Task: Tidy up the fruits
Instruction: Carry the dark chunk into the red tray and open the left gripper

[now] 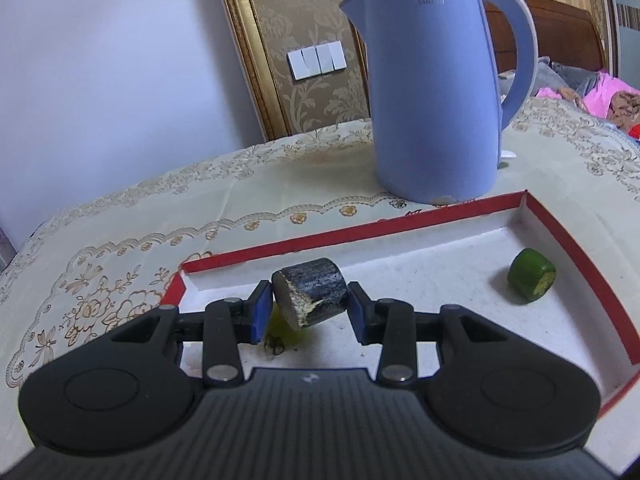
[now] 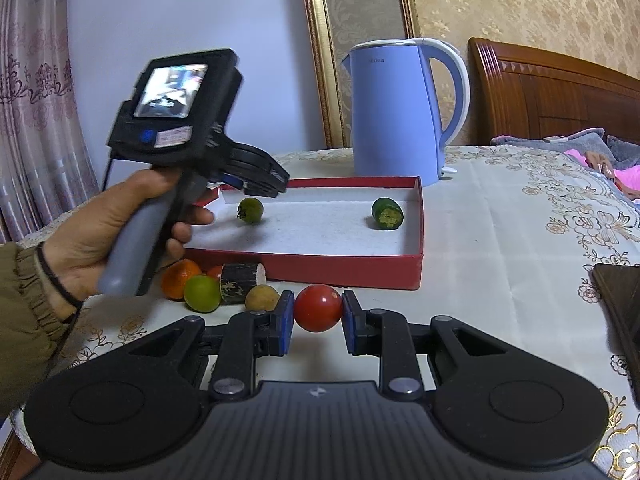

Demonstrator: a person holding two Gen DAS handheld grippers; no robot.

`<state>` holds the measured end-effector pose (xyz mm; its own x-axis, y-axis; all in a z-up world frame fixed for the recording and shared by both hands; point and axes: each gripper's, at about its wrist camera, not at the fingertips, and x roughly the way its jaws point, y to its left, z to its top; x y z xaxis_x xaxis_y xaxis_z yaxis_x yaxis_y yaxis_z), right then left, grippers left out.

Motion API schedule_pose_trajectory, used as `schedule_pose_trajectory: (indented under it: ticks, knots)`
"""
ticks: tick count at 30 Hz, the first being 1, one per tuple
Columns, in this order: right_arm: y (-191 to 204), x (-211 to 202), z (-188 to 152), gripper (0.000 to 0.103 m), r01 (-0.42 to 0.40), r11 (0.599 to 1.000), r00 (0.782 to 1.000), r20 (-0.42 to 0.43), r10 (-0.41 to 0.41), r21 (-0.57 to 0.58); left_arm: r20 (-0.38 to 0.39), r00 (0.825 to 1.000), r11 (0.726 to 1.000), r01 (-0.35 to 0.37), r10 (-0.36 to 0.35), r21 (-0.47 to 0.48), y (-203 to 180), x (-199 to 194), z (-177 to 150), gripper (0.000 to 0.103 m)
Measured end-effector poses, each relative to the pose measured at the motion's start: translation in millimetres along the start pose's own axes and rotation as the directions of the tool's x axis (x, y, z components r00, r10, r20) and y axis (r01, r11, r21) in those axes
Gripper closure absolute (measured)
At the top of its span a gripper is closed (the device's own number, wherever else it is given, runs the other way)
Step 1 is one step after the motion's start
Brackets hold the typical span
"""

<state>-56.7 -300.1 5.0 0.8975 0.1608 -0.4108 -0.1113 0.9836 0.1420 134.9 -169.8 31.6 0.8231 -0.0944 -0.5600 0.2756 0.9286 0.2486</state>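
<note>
Item: dark cut piece (image 1: 310, 292), pinched in left gripper (image 1: 308, 312) above red tray (image 1: 400, 224), probably clear of the floor; to be lowered before release. Red fruit (image 2: 319, 308), clamped in right gripper (image 2: 316, 322) over near worktop (image 2: 500, 280).

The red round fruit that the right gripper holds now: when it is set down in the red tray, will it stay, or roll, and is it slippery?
The red fruit looks round all over, so it will probably roll on the flat floor of the red tray. Its glossy skin suggests it may slip between the pads of the right gripper. It looks small, so it is probably light.
</note>
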Motion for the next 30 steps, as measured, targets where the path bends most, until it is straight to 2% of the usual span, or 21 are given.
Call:
schedule_pose_trajectory:
  ticks: [7, 8, 10, 16, 20, 22, 30]
  knots:
    - [-0.1, 0.5, 0.2, 0.079, -0.001, 1.000, 1.000, 0.000, 0.001, 0.003, -0.025, 1.000, 1.000, 0.008, -0.008, 0.018, -10.7, 12.0, 1.1, 0.064]
    - [-0.4, 0.3, 0.4, 0.079, -0.001, 1.000, 1.000, 0.000, 0.001, 0.004, -0.022, 1.000, 1.000, 0.010, -0.010, 0.017, -11.2, 11.2, 1.0, 0.062]
    - [-0.8, 0.4, 0.8, 0.079, 0.001, 1.000, 1.000, 0.000, -0.001, 0.005, -0.009, 1.000, 1.000, -0.002, 0.003, 0.019, -11.9, 7.7, 1.0, 0.051]
    - [-0.1, 1.6, 2.2, 0.079, 0.002, 1.000, 1.000, 0.001, -0.002, 0.005, 0.014, 1.000, 0.999, -0.014, 0.014, 0.041, -10.2, -6.2, -0.3, 0.050]
    - [3.2, 4.1, 3.6, 0.079, -0.002, 1.000, 1.000, -0.001, 0.002, 0.001, 0.032, 0.999, 0.999, -0.034, 0.033, 0.036, 0.8, -22.6, -5.0, 0.040]
    - [6.3, 5.6, 4.4, 0.079, -0.005, 1.000, 1.000, -0.002, 0.005, -0.006, 0.047, 0.998, 0.998, -0.048, 0.047, 0.026, 9.5, -33.0, -8.7, 0.029]
    - [16.7, 11.6, 9.6, 0.079, 0.001, 1.000, 1.000, -0.003, -0.001, -0.025, 0.061, 0.996, 0.998, -0.062, 0.064, -0.029, 42.4, -66.8, -30.7, 0.023]
